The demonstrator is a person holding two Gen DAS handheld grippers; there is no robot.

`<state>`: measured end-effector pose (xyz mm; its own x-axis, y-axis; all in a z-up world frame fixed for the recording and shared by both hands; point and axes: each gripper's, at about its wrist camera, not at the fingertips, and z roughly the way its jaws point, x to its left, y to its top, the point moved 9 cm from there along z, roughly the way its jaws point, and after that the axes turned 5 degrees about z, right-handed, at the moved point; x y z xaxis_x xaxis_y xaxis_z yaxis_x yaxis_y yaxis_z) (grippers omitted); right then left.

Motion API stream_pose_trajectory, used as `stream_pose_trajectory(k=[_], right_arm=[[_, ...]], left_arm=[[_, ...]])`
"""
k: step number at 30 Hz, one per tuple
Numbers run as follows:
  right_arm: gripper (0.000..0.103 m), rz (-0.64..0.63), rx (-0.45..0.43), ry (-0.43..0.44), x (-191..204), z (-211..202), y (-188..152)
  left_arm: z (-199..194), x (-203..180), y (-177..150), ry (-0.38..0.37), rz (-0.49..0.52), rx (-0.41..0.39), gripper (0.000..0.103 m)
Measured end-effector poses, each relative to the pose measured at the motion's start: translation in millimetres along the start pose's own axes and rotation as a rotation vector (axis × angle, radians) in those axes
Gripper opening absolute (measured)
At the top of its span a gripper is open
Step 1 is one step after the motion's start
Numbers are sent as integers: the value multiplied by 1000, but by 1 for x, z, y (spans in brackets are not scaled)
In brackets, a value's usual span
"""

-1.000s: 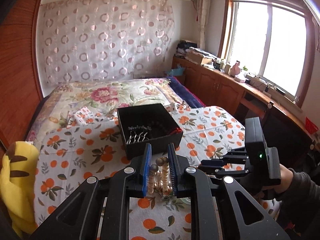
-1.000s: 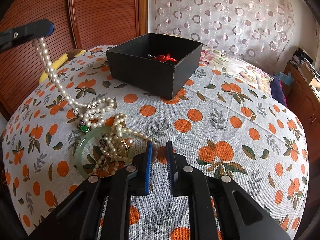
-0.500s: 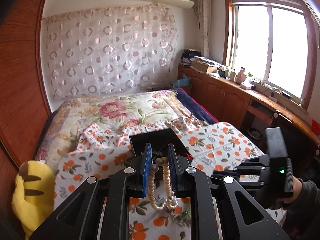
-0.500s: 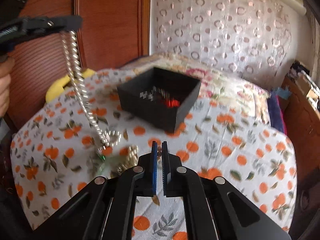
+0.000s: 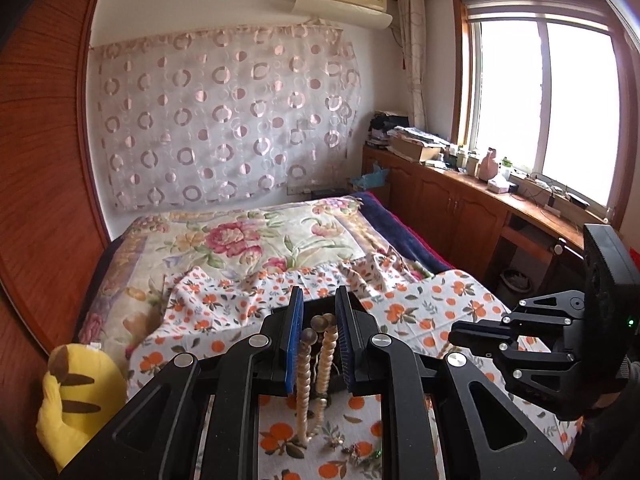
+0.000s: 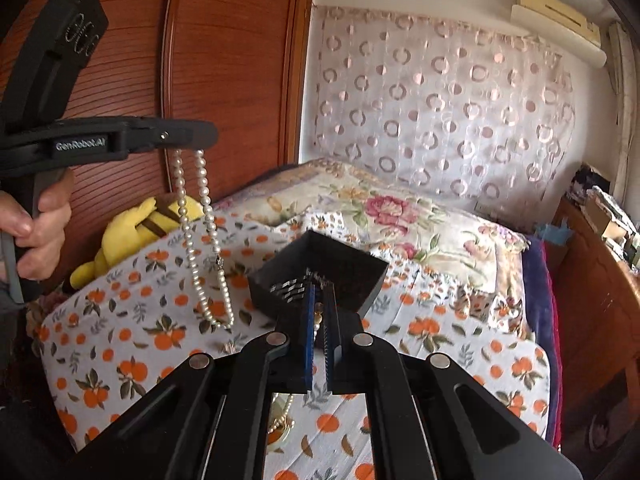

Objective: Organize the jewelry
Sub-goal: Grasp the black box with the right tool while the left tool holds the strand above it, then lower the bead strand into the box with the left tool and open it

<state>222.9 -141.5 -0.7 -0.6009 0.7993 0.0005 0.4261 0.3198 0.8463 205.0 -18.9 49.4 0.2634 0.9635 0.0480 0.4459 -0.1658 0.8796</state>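
Two hand-held grippers raised above a bed [image 6: 132,344] spread with an orange-print cloth. The left gripper [image 5: 318,330] has its jaws drawn in on a pearl necklace [image 6: 200,236], pinching two strands near the top so the loop hangs free, its lowest beads clear of the cloth in the right wrist view. Held this way, the string can be carried without dragging or tangling with the pieces below. These jaws have just been closing a little further, the beads between them. The right gripper [image 6: 319,322] has its jaws all but together; a few pale beads show in the narrow slot between the pads, and they appear to belong to a second beaded string [image 6: 286,410] trailing beneath — whether it is truly pinched cannot be told with certainty.

The black box [image 6: 320,268] sits open-topped on the cloth just beyond the right gripper (the likely destination, since small clips already lie inside it).

Counts: two grippers — one box — one hanging pearl necklace — one further beaded string below the right gripper, plus a small cluster of trinkets [image 5: 352,450] on the cloth, too small to count. One yellow plush toy [image 6: 136,232] lies at the bed's edge.
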Motion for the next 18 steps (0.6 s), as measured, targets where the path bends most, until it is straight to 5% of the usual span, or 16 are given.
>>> stream_pose_trajectory(k=[18], right_arm=[[5, 2, -129, 10, -16, -30, 59]], left_arm=[[12, 2, 36, 7, 11, -20, 7]])
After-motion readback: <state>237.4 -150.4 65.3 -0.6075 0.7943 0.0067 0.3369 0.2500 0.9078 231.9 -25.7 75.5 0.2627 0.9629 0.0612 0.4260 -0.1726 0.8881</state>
